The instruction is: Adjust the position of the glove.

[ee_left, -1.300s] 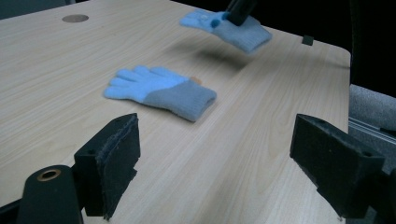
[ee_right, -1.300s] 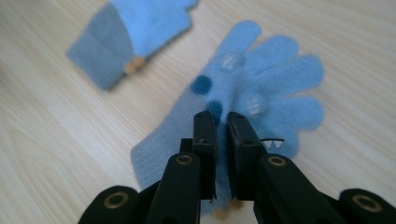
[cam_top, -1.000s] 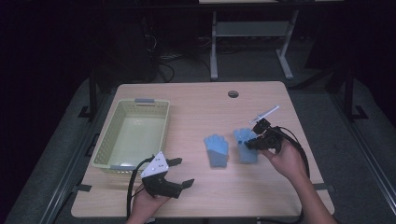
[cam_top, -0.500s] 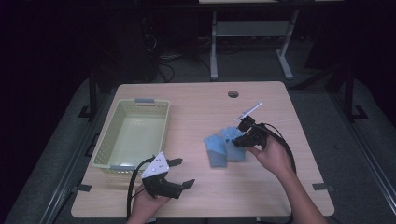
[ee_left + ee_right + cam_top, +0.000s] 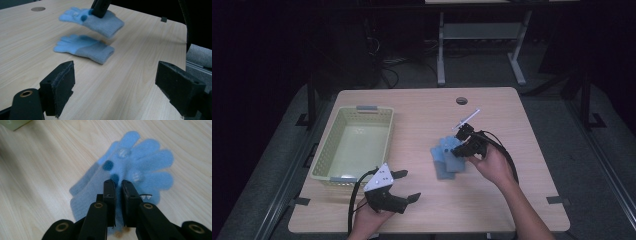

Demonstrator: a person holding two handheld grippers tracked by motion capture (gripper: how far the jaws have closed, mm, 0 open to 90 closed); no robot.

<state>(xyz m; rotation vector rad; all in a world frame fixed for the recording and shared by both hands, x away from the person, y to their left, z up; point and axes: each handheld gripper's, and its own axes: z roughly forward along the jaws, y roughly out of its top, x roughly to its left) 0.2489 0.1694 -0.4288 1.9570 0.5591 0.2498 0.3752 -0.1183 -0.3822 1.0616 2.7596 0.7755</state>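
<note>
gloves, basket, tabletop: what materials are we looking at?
Held glove and glove on the table: soft knit, probably wool or acrylic; fuzzy surface, ribbed grey cuffs. Basket: likely moulded plastic, pale green, lattice walls. Table: wood-grain top, probably laminate, matte with a faint sheen.

Looks like lab or recording studio to me: light wood-laminate table [image 5: 522,200] with round cable hole [image 5: 461,100] at 12 o'clock, dark unlit surroundings, grey metal desk frame [image 5: 482,35] and tangled black cables [image 5: 384,67] on floor behind.
</note>
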